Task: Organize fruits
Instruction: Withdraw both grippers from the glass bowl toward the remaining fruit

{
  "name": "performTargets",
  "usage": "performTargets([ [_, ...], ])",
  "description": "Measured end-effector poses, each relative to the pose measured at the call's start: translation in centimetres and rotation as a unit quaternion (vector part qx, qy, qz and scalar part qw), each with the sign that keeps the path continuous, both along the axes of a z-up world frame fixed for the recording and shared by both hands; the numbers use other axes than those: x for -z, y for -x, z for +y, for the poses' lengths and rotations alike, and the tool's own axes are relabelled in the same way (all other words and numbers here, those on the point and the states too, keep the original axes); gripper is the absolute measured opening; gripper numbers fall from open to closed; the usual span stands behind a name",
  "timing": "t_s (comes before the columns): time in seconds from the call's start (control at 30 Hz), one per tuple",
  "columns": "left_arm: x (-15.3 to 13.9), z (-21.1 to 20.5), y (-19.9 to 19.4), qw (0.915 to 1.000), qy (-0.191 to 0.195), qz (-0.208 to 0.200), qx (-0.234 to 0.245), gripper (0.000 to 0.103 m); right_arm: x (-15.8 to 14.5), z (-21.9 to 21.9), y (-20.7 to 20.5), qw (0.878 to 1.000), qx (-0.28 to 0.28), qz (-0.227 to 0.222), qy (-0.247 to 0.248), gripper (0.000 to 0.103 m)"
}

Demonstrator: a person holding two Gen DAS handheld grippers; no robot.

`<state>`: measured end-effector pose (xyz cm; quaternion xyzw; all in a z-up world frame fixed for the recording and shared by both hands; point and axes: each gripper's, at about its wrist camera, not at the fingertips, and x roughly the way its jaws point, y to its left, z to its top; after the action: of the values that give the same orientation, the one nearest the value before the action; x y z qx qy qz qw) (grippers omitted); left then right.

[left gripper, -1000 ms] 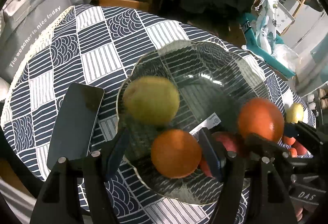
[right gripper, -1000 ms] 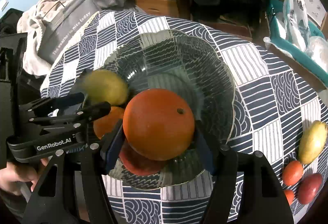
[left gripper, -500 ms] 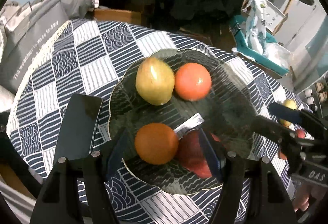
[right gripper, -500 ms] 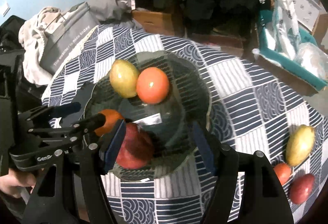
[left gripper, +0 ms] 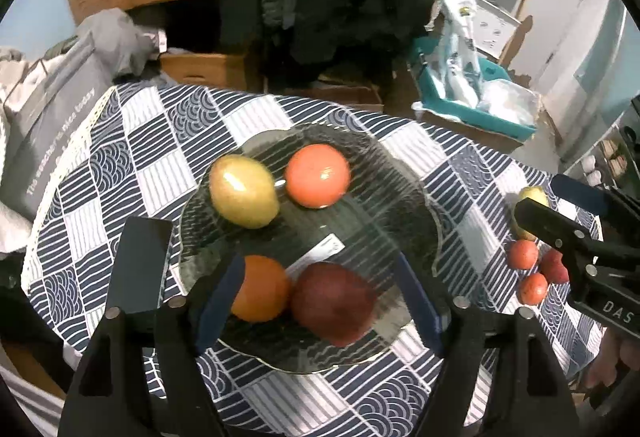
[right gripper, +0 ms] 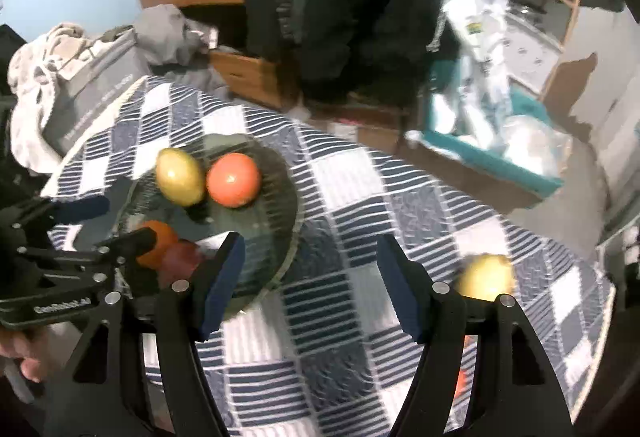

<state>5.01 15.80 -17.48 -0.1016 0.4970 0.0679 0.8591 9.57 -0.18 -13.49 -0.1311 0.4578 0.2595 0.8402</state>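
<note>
A glass bowl point(left gripper: 416, 221) on the checked tablecloth holds a yellow-green mango point(left gripper: 243, 196), a large orange point(left gripper: 318, 175), a small orange point(left gripper: 260, 288) and a dark red fruit point(left gripper: 334, 303). My left gripper point(left gripper: 320, 301) is open above the bowl's near edge, empty. My right gripper point(right gripper: 310, 287) is open and empty over the cloth, right of the bowl point(right gripper: 286, 205). A yellow fruit point(right gripper: 486, 277) lies on the cloth beside its right finger. Small red fruits point(left gripper: 524, 254) lie at the table's right.
A black phone point(left gripper: 140, 265) lies left of the bowl. A grey bag point(left gripper: 52, 129) sits beyond the table's left edge. A teal tray with plastic bags point(left gripper: 472, 105) stands on the floor behind. The right gripper shows in the left wrist view point(left gripper: 568, 213).
The right gripper let go of the large orange in the bowl, then drew back and swung right. The left gripper released the mango and pulled back. Both fruits now rest at the bowl's far side.
</note>
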Motion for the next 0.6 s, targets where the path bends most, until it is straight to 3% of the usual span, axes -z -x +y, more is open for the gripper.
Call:
performTargets([
  [0.6,-3.5,-9.3,-0.9,0.9956,-0.014,-0.027,0.089,0.086,-2.6,-9.3,0.8,0.997,0.069,-0.036,0.021,0.079],
])
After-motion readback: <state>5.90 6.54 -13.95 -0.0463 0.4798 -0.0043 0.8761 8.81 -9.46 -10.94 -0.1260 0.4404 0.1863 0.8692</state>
